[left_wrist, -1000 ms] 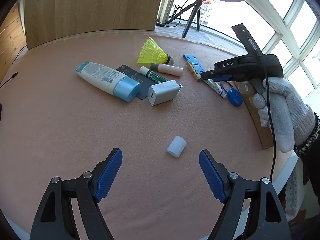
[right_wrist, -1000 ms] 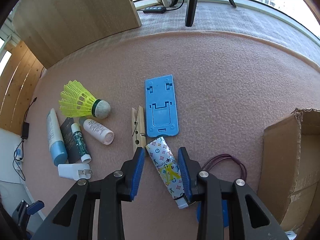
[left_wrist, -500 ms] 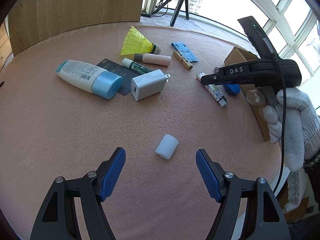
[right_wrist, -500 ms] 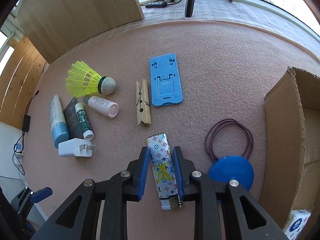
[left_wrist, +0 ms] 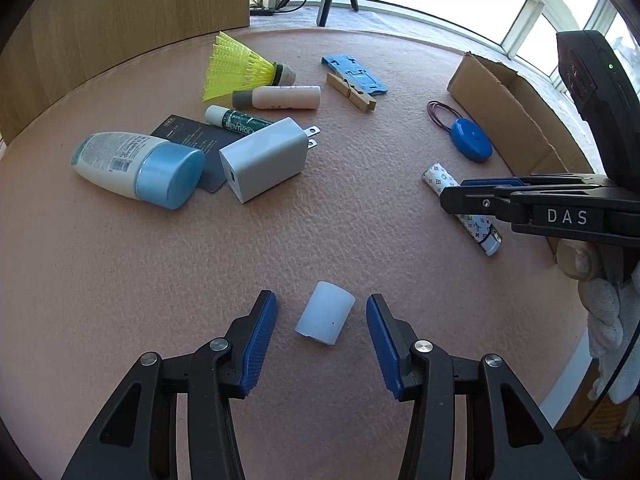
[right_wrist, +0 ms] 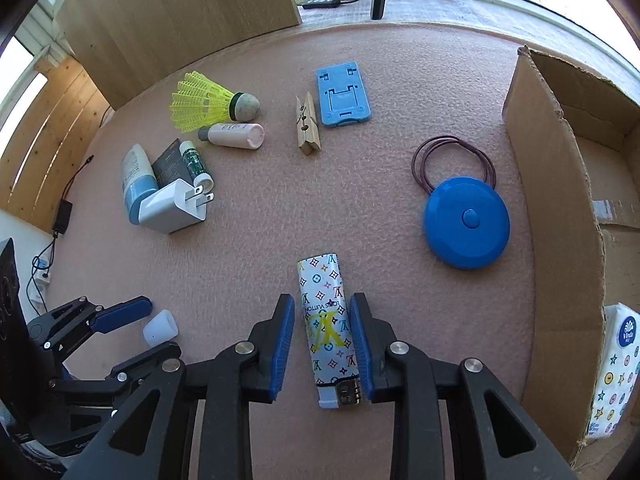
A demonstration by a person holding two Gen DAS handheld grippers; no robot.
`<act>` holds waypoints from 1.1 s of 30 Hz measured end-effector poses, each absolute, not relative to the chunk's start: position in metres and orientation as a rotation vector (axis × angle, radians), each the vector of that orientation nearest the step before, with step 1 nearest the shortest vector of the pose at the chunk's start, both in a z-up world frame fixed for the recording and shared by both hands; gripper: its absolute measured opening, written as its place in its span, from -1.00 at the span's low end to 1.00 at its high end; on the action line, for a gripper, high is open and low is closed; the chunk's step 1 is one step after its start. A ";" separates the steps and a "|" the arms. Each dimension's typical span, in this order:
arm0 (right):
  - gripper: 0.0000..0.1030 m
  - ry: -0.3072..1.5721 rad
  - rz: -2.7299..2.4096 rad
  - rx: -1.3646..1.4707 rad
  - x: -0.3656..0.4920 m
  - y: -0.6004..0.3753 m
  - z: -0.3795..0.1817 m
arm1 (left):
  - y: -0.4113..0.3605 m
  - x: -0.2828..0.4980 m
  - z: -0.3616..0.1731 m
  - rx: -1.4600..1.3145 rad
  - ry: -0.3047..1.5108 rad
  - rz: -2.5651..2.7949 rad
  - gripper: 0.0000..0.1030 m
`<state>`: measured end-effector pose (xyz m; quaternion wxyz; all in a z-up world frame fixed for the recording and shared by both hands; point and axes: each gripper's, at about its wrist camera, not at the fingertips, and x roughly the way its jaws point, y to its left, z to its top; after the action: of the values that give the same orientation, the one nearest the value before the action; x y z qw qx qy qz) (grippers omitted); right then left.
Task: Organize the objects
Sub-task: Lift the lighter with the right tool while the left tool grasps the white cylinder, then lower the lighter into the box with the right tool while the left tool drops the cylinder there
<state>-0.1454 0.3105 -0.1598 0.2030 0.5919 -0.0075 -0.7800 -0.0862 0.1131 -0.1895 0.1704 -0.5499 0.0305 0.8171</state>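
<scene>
Left gripper, jaws just closing, straddles the white cap untouched; right gripper seemingly pinches the lighter; squeeze centred.

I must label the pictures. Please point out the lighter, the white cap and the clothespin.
lighter (right_wrist: 325, 320), right wrist view, on its patterned body
white cap (left_wrist: 325, 313), left wrist view, on its side wall
clothespin (right_wrist: 307, 125), right wrist view, on its wooden middle

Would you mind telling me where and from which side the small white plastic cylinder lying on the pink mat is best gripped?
Grip the small white plastic cylinder across its curved sides at mid-length, coming from above. It lies on its side, so its ends are harder to reach.
</scene>
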 end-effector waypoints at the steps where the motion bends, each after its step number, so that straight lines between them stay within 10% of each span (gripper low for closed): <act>1: -0.49 -0.006 -2.181 1.650 -0.144 0.310 -0.159 | 0.115 -0.087 -0.190 -1.560 0.100 2.322 -0.18; 10: -0.50 0.220 -2.223 1.607 -0.130 0.293 -0.158 | 0.116 -0.087 -0.191 -1.546 0.082 2.337 -0.59; 33: -0.60 -0.054 -2.394 1.460 -0.099 0.367 -0.086 | 0.173 -0.105 -0.112 -1.308 0.028 2.329 -0.64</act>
<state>-0.0994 0.3667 -0.0859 0.1675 0.5132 -0.0191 -0.8416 -0.1050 0.1730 -0.1119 0.2333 -0.4761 0.0101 0.8478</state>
